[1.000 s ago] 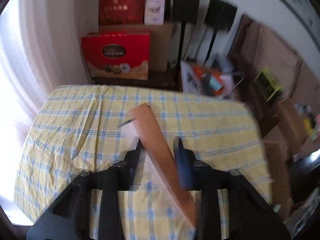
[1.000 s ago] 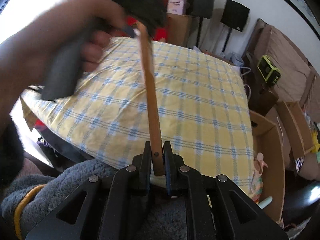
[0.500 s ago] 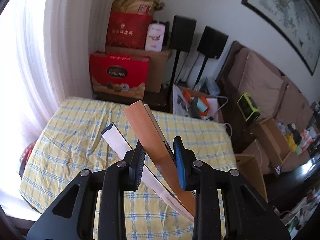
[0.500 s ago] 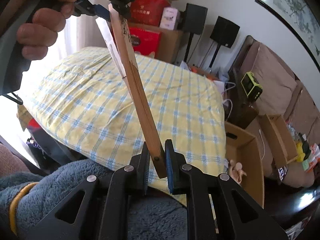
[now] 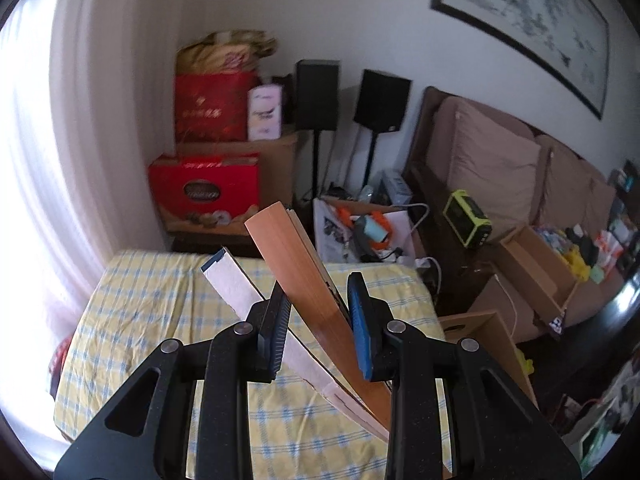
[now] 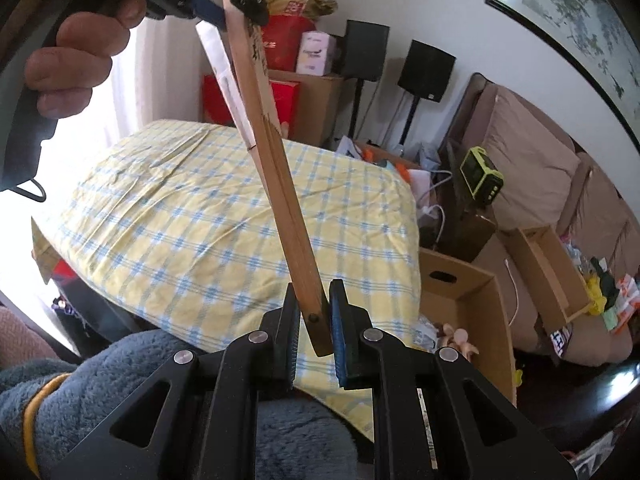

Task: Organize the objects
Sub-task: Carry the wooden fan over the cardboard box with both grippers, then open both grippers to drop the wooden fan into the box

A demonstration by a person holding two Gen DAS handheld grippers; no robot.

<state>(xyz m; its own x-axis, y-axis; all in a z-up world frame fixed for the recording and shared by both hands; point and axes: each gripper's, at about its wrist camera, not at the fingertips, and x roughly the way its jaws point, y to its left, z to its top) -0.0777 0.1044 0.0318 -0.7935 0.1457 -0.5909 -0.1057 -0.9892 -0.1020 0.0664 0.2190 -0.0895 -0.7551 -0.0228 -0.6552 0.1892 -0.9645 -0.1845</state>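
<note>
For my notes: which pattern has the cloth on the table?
Yellow tablecloth with blue checked lines; clearest in the right wrist view.

The folding fan [image 5: 308, 284] has orange-brown wooden slats and a white paper leaf edged in dark blue. The tablecloth [image 6: 192, 216] is pale yellow checked with light blue lines. Each black gripper carries 1 blue pad [image 5: 360, 336]. A sleeve [image 6: 120, 392] is grey-blue fleece with a yellow band. The boxes [image 5: 204, 192] are red.
</note>
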